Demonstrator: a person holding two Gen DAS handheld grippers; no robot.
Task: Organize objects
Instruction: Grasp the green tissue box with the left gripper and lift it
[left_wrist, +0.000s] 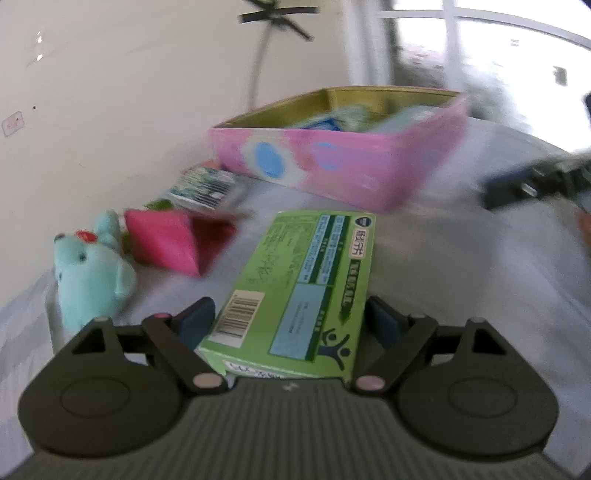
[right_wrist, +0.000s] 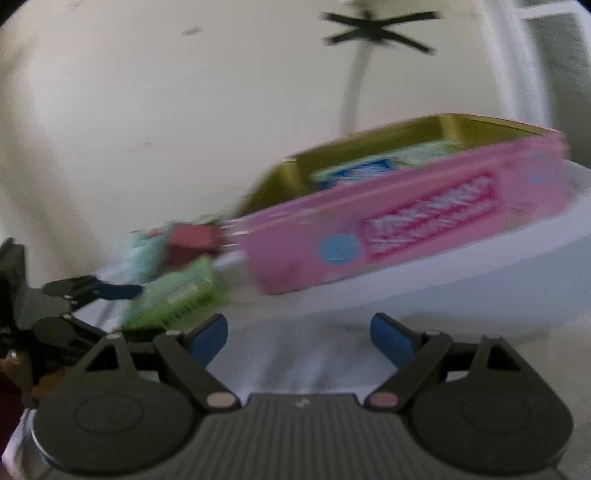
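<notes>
My left gripper (left_wrist: 291, 317) is shut on a green box (left_wrist: 295, 295) with a barcode, its blue pads pressing both long sides; the box points toward a pink tin (left_wrist: 332, 166). The tin is open, gold inside, with several packets in it. In the right wrist view the pink tin (right_wrist: 406, 229) lies ahead and to the right, and the green box (right_wrist: 173, 295) shows at the left, held by the left gripper (right_wrist: 110, 291). My right gripper (right_wrist: 299, 339) is open and empty above the white cloth, short of the tin.
A teal plush toy (left_wrist: 88, 273), a pink pyramid-shaped packet (left_wrist: 173, 240) and a printed packet (left_wrist: 203, 188) lie by the wall at left. The white-covered table (left_wrist: 461, 277) ends at the wall. My right gripper (left_wrist: 535, 184) shows at the right. A window is at far right.
</notes>
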